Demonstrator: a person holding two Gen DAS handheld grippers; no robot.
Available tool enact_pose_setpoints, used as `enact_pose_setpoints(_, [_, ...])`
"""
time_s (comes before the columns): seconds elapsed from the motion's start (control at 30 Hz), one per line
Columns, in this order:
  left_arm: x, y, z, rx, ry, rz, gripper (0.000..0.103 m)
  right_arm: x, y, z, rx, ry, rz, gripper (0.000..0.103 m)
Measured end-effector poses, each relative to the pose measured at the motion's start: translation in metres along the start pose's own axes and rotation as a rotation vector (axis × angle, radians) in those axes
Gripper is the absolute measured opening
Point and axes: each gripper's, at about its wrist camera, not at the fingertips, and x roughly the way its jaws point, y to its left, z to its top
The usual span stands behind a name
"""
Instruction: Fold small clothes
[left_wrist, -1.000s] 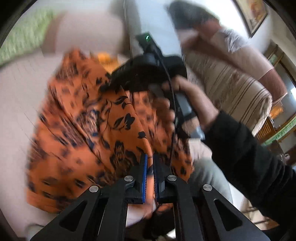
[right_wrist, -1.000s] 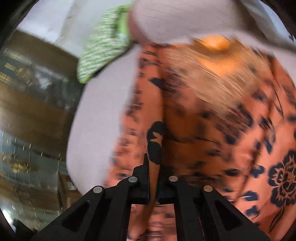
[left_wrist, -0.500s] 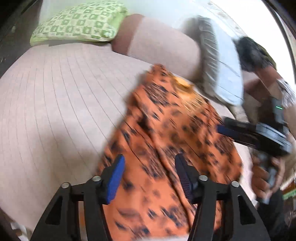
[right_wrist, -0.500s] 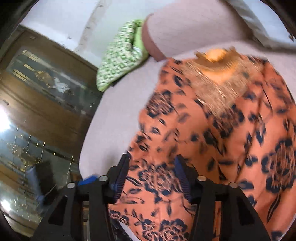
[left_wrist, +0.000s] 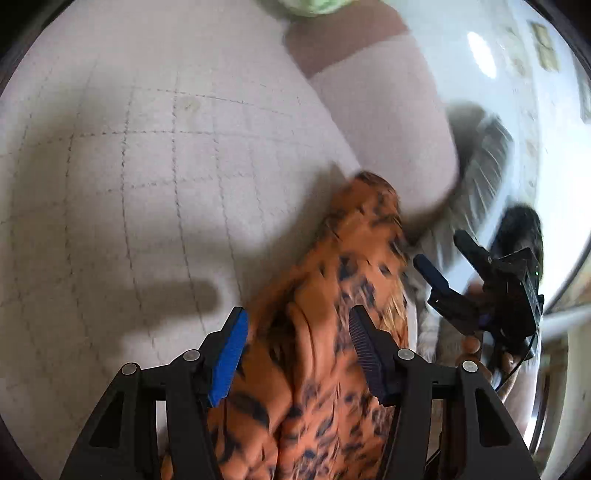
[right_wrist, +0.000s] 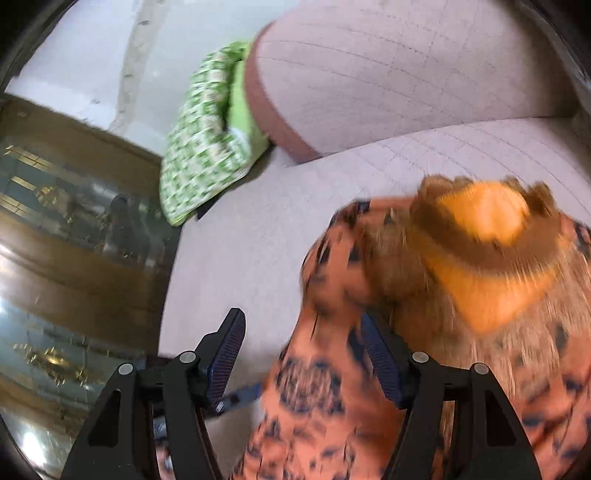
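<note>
An orange garment with a dark floral print (left_wrist: 332, 332) lies on a pale quilted sofa seat (left_wrist: 129, 166). My left gripper (left_wrist: 295, 350) is open just above its near part, the cloth running between the blue pads. In the right wrist view the same garment (right_wrist: 461, 332) shows a plain orange yoke with brown fringe (right_wrist: 491, 236). My right gripper (right_wrist: 306, 354) is open over the garment's left edge. The right gripper also shows in the left wrist view (left_wrist: 491, 291), open, to the right of the garment. Both views are blurred.
A green checked cushion (right_wrist: 207, 133) leans at the sofa's far end beside a pale bolster (right_wrist: 388, 66). A dark wood cabinet with glass (right_wrist: 74, 240) stands past the sofa's left edge. A striped cloth (left_wrist: 480, 173) lies right of the garment.
Both grippers held the garment shut a second ago, then let go and opened. The garment now lies on the sofa, and both grippers have dropped closer to it.
</note>
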Motion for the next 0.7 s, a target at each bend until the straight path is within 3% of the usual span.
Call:
enact_pose_setpoints(0.07, [0.018,0.006,0.007,-0.072,0.028,-0.009,0.052,0.022,-0.005,0.018,0.034,0.004,-0.051,0.064])
enact_pose_setpoints(0.1, [0.025,0.009,0.009,-0.106,0.044,-0.027,0.038,0.03,-0.007,0.024,0.043,0.002,-0.07,0.061])
enact_pose_setpoints(0.13, [0.032,0.012,0.011,-0.136,0.061,-0.046,0.03,0.036,-0.009,0.027,0.052,0.005,-0.089,0.059])
enact_pose_setpoints(0.23, [0.042,0.011,0.012,-0.168,0.079,-0.064,0.017,0.053,-0.015,0.034,0.075,0.023,-0.108,0.03])
enact_pose_setpoints(0.27, [0.042,0.012,0.017,-0.167,0.078,-0.074,0.01,0.055,-0.014,0.033,0.075,0.033,-0.1,0.015])
enact_pose_setpoints(0.3, [0.03,0.009,0.019,-0.161,0.054,-0.082,0.008,0.051,-0.011,0.033,0.063,0.022,-0.102,0.011])
enact_pose_setpoints(0.47, [-0.044,-0.015,0.021,-0.018,-0.167,-0.132,0.008,0.015,0.015,0.036,-0.026,-0.095,-0.036,0.008])
enact_pose_setpoints(0.6, [-0.061,-0.032,0.025,0.072,-0.262,-0.026,0.008,0.024,0.026,0.045,-0.028,-0.127,-0.053,0.008])
enact_pose_setpoints(0.7, [-0.031,-0.041,0.03,0.127,-0.182,0.156,0.009,0.048,0.015,0.045,-0.007,-0.096,-0.136,0.018])
